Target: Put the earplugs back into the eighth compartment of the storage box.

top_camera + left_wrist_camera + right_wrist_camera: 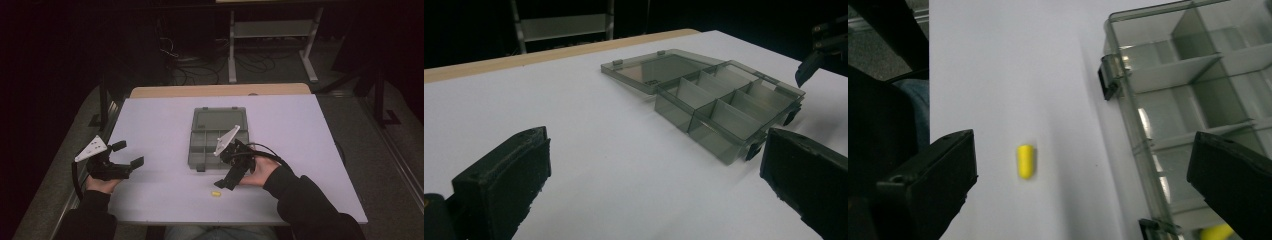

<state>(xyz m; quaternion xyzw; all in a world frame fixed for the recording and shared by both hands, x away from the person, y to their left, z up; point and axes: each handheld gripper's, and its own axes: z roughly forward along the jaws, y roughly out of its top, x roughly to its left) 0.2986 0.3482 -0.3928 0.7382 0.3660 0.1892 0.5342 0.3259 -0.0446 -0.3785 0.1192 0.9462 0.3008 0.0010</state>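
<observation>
A grey see-through organiser box [218,121] lies open in the middle of the white table, its lid flat on the far side. A small yellow capsule [216,193] lies on the table near the front edge. My right gripper [227,172] hangs over it, tilted down and open. In the right gripper view the capsule [1026,161] sits between the wide jaws, with the box [1148,75] to its right. A second yellow piece [1215,232] shows in the box's nearest compartment. My left gripper [128,154] is open at the table's left edge and faces the box [704,107].
A wooden strip [220,90] runs along the table's far edge. Beyond it a metal rack [272,30] and cables [200,70] stand on the dark floor. The right gripper's jaw [809,70] shows at the top right of the left gripper view.
</observation>
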